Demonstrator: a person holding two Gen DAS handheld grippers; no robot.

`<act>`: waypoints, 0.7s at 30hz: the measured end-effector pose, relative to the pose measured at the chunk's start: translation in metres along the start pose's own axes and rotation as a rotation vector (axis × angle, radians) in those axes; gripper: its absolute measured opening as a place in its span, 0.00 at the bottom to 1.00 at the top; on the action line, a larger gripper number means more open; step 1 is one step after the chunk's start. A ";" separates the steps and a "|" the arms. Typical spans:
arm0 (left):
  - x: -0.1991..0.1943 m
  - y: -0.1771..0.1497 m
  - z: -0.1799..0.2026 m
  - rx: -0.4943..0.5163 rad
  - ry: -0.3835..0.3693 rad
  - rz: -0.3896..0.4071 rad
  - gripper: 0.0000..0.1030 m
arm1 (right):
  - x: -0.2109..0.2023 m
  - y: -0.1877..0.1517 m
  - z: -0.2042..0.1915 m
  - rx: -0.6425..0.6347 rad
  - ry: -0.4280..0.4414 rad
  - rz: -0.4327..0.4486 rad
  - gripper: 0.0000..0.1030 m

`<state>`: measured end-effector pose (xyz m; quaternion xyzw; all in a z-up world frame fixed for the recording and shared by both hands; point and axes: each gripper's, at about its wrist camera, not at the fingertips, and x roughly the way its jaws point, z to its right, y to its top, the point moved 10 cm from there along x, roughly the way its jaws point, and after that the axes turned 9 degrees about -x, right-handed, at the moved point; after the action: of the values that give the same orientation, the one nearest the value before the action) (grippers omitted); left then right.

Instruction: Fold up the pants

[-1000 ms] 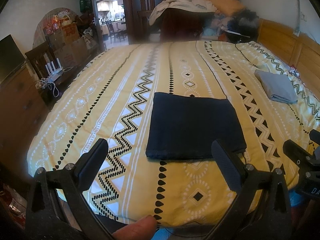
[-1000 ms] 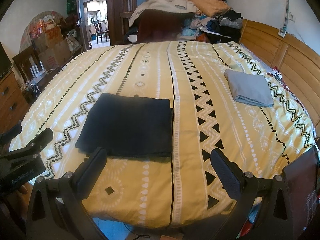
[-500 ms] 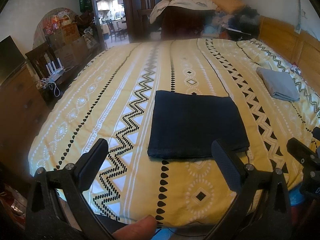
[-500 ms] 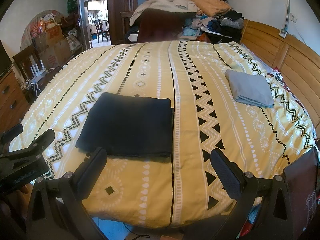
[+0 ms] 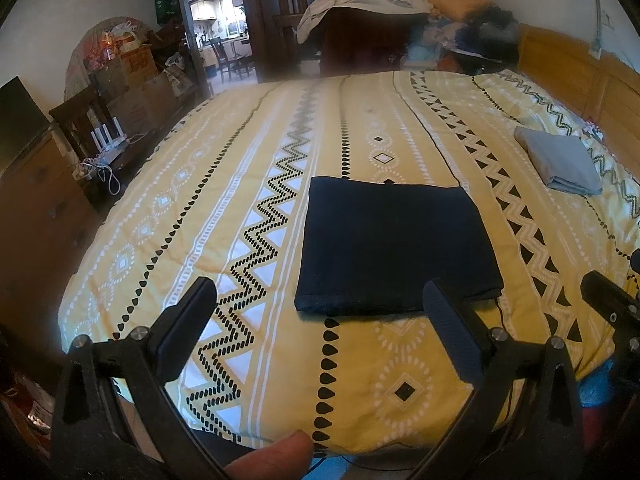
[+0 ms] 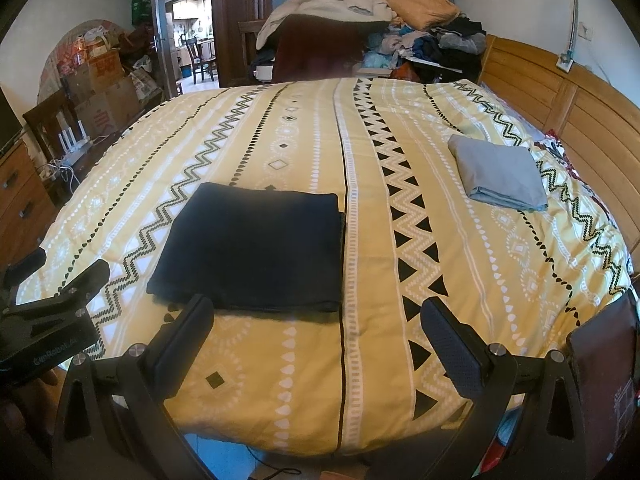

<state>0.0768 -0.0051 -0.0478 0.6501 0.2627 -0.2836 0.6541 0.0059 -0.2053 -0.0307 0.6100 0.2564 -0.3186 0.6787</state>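
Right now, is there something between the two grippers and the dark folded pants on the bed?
Nothing visible. Only bare yellow bedspread lies between the open left gripper, the open right gripper and the pants.

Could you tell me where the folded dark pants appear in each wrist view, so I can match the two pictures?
Left wrist: folded dark pants lie centre, slightly right, on the bedspread.
Right wrist: pants lie left of centre.
Shared landmark: folded grey cloth at the right, near the headboard.
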 end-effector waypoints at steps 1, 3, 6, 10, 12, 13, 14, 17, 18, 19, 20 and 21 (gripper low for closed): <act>0.000 0.001 0.001 0.002 0.000 -0.002 1.00 | 0.000 0.000 -0.001 -0.001 0.000 0.000 1.00; 0.001 0.001 0.002 0.006 0.001 -0.003 1.00 | 0.000 0.000 0.000 -0.001 -0.002 0.001 1.00; 0.002 0.001 0.002 0.009 0.001 -0.005 1.00 | 0.000 0.000 0.000 0.001 0.001 -0.004 1.00; 0.002 0.000 0.003 0.008 0.002 -0.004 1.00 | 0.000 0.001 0.002 0.002 0.001 -0.004 1.00; 0.002 0.000 0.003 0.009 0.002 -0.005 1.00 | 0.000 0.000 0.001 0.002 0.000 -0.005 1.00; 0.002 0.000 0.003 0.008 0.001 -0.007 1.00 | 0.000 0.000 0.001 0.003 0.000 -0.005 1.00; 0.002 0.000 0.003 0.006 0.001 -0.009 1.00 | 0.000 0.000 0.002 0.002 0.000 -0.006 1.00; 0.005 -0.001 0.001 0.005 0.005 -0.010 1.00 | 0.000 0.000 0.001 0.002 -0.001 -0.006 1.00; 0.005 -0.001 0.001 0.004 0.004 -0.011 1.00 | 0.000 0.000 0.001 0.002 -0.001 -0.006 1.00; 0.005 -0.001 0.001 0.004 0.004 -0.010 1.00 | 0.000 0.000 0.001 0.002 -0.001 -0.006 1.00; 0.005 -0.001 0.001 0.005 0.005 -0.009 1.00 | 0.000 0.000 0.001 0.002 -0.002 -0.007 1.00; 0.006 -0.001 0.000 0.006 0.006 -0.009 1.00 | 0.000 0.000 0.001 0.002 0.000 -0.006 1.00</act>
<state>0.0803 -0.0057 -0.0522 0.6517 0.2666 -0.2853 0.6503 0.0057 -0.2063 -0.0307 0.6098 0.2580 -0.3211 0.6771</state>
